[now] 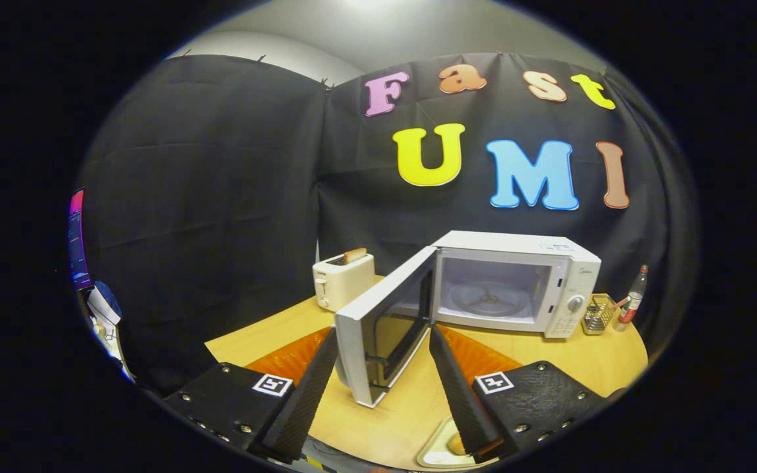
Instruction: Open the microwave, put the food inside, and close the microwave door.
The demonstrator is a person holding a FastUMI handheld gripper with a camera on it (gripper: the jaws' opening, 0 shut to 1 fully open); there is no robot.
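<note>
the gripper (384, 341) hangs with its two black fingers spread wide and grasping nothing, the free edge of the microwave door (385, 325) standing in the gap between them. low beside the right finger (460, 394), at the near edge of the round wooden table (405, 414), a pale tray (437, 450) pokes into view with a small brownish piece on it, probably the food (457, 443), though too little shows to be sure. the door is swung fully out toward the gripper, its dark window side-on. beyond it the white microwave (516, 282) sits open, its cavity lit and bare down to the glass turntable (489, 301). to its left a white toaster (344, 281) holds a slice of toast (355, 255); to its right stand a small wire basket (598, 315) and a bottle (633, 295), with black cloth behind. judging by this, the opening step is done: the food is not yet in the oven, and loading it and shutting the door remain.
</note>
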